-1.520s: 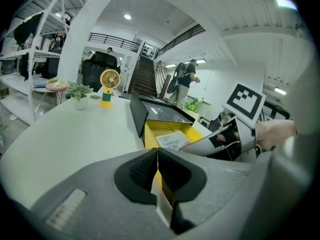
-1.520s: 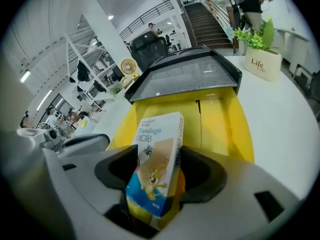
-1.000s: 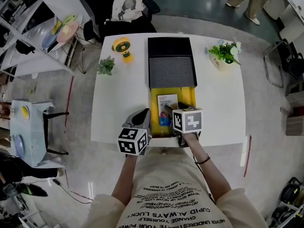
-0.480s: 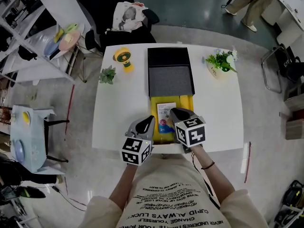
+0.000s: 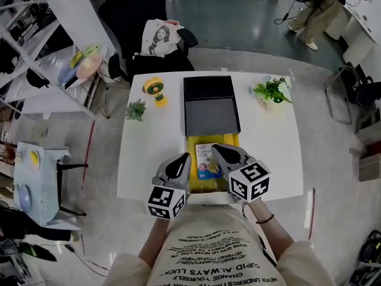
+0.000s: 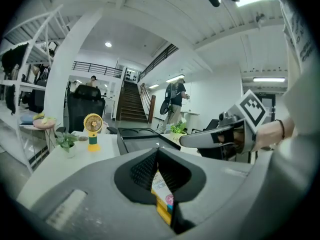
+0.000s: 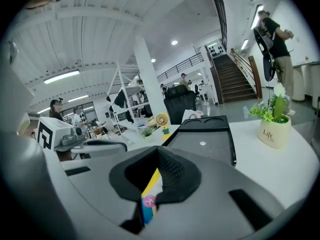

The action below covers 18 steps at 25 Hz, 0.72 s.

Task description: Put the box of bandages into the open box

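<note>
We hold the left hand-held gripper shut and empty; the right hand-held gripper has just been closing on nothing.
The white-and-blue cardboard box of bandages lies below, between them, long axis away from us, right nearer.

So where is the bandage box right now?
In the head view, the bandage box lies inside the yellow open box at the near edge of the table, between the left gripper and right gripper, in front of the grey-lined black lid.
</note>
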### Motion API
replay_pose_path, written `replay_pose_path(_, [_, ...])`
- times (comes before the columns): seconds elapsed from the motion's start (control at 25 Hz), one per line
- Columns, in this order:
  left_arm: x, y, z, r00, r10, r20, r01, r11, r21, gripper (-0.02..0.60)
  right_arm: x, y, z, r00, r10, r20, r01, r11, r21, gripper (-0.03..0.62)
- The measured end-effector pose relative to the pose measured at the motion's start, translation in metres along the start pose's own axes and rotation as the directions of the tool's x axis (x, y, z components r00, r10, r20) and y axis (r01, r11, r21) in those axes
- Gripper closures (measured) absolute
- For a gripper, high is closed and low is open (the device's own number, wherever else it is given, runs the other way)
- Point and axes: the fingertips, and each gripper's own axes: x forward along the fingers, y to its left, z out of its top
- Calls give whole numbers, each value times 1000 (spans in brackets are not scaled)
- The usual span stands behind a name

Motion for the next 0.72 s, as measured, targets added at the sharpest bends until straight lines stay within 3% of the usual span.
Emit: replay_pose_path(0.72, [-18, 24, 63, 988, 67, 142, -80, 993, 88, 560, -45, -23, 70, 961, -26, 276, 25, 1000, 10, 589])
